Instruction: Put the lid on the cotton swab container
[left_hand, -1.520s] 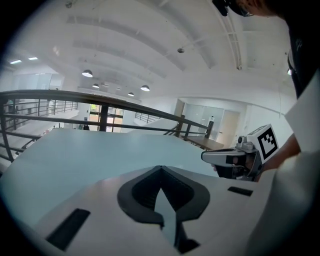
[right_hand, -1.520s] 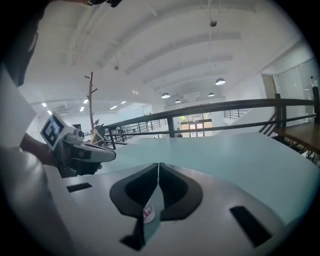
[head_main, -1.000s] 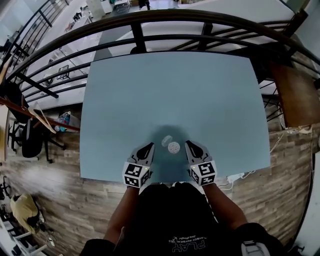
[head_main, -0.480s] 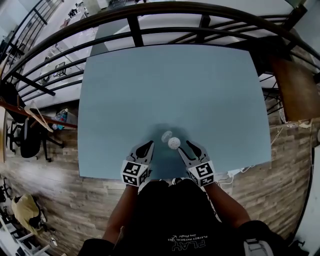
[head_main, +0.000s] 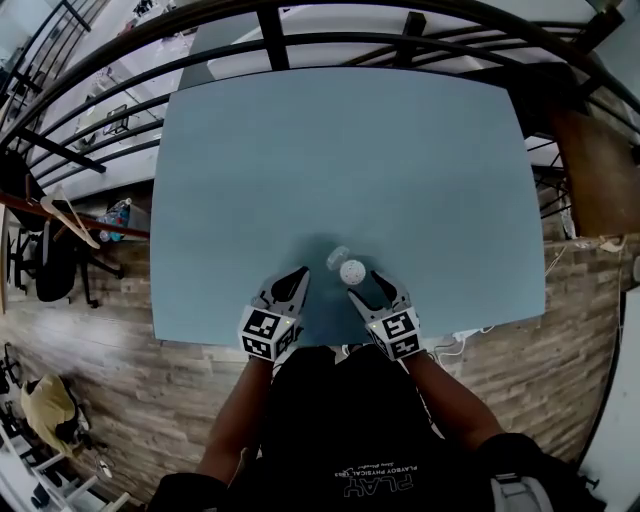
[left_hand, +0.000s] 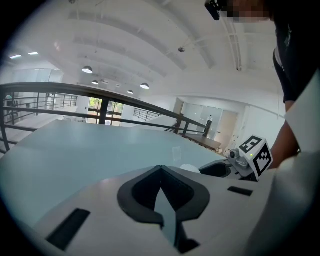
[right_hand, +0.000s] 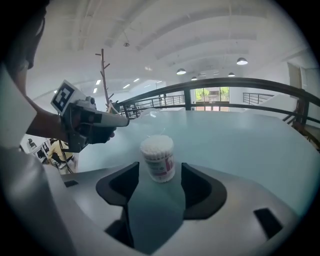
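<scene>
The cotton swab container (head_main: 351, 271) stands upright and uncovered on the blue table (head_main: 340, 150), with its white swab tips showing. Its clear lid (head_main: 337, 257) lies on the table just behind it, to the left. In the right gripper view the container (right_hand: 158, 158) stands at the tips of my right gripper (right_hand: 160, 167). That gripper's jaws are opening, and a gap shows on each side of the container. My left gripper (head_main: 298, 278) hovers left of the container with its jaws together and nothing in them. In the left gripper view only the swabs' white top (left_hand: 190, 168) peeks over the gripper body.
A dark metal railing (head_main: 300, 45) curves round the far side of the table. The table's near edge (head_main: 200, 338) runs right under both grippers, with wooden floor (head_main: 120, 380) below. In the right gripper view the left gripper (right_hand: 95, 122) is at the upper left.
My right gripper has swung in toward the container and its jaws have spread apart around it. The left gripper has barely moved.
</scene>
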